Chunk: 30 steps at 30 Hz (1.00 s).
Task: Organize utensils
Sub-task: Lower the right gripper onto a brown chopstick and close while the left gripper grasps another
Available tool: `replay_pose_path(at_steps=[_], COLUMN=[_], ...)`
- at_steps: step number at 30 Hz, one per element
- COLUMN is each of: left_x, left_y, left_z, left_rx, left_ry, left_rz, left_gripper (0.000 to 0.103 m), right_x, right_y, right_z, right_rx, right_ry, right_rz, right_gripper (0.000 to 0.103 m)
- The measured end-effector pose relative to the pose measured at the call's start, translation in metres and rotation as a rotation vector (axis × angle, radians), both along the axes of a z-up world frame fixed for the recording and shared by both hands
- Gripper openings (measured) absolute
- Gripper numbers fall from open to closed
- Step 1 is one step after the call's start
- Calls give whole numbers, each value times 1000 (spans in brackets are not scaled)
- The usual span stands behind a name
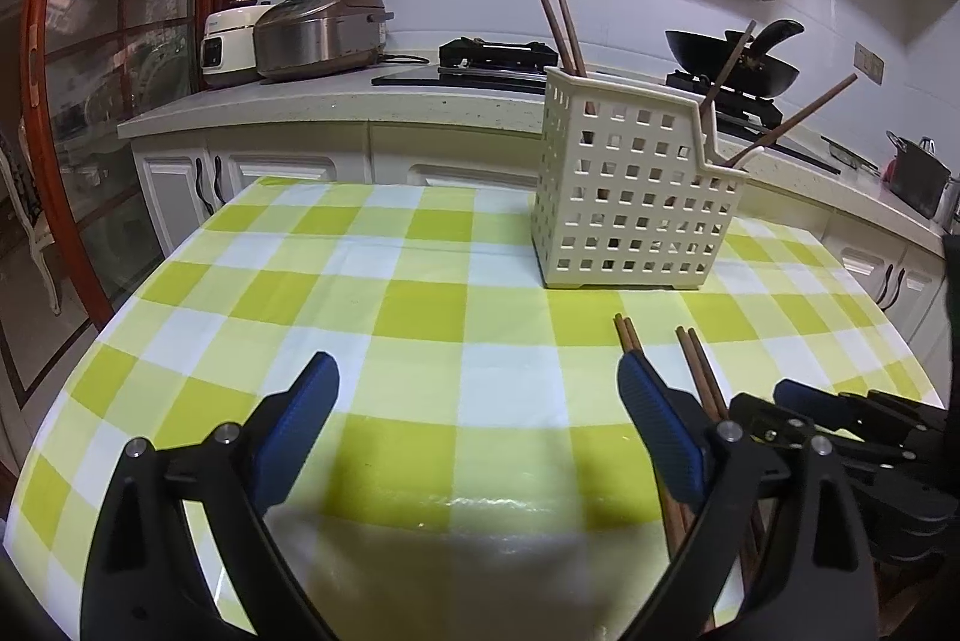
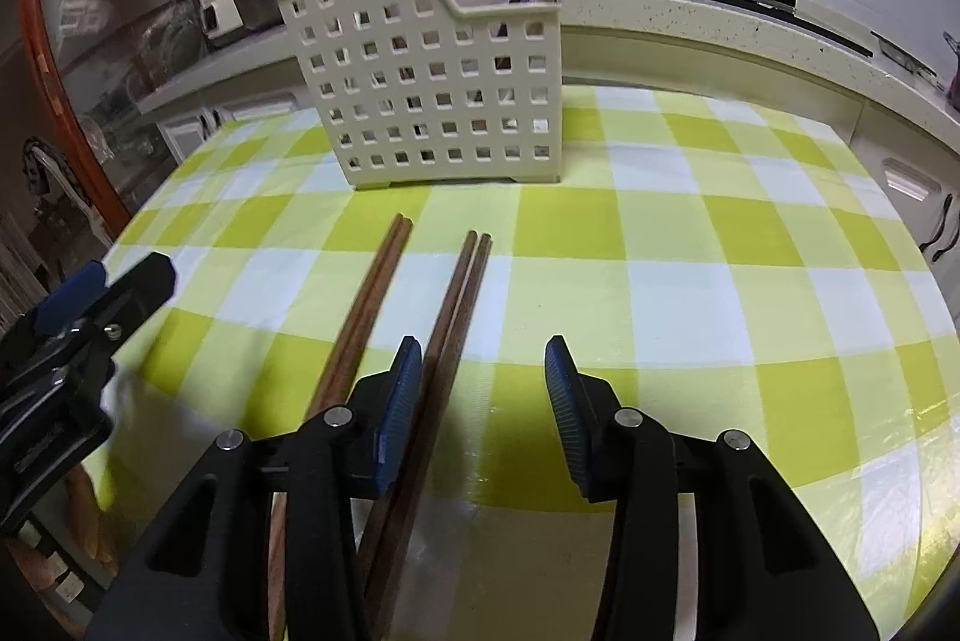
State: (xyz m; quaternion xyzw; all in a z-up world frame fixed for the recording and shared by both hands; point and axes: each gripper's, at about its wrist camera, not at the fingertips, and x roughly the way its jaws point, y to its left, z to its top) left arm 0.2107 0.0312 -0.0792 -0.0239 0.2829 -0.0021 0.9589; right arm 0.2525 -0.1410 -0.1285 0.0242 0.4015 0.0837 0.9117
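Wooden chopstick pairs (image 2: 462, 317) on our desk (image 2: 720, 281) await pickup; both fingers spread, we next pinch one pair for the caddy (image 2: 420, 83).

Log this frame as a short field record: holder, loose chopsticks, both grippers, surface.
holder: perforated cream utensil holder upright on the table, already holding chopsticks and a white utensil
loose chopsticks: left pair and right pair lying flat in front of the holder
right gripper: open, low over the table; right pair lies just inside its left finger, not gripped
left gripper: open, holding nothing
surface: green-and-white checked tablecloth
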Motion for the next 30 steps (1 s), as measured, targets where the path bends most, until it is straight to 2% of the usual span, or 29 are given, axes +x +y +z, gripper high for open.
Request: replay_pose_path(at_steps=[9,15,18,19,25,30], left_x=[1,2,2,2,4,5], left_y=[0,1,2,3,5,2], left_z=[-1,-2,-3,-3,-4,-5], left_rx=[-12,-8,-13,-16,-31,-30], left_ry=[7,9,13,14,31,39], left_rz=[2,-2,0,0,-4,-26], left_gripper=[91,91,91,91,91,91], right_x=[4,11,13,12,6,3], right_y=[11,16,21,22,9,-22], right_z=[-5,-7,-6,-7,-7,-7], right_rx=[-94,-127,-138,-140,-102,-68], right_ry=[27,54,58,57,52,51], right_rz=[-20,17,40,48,77,44], right_gripper=[33,24,14,10,8,6])
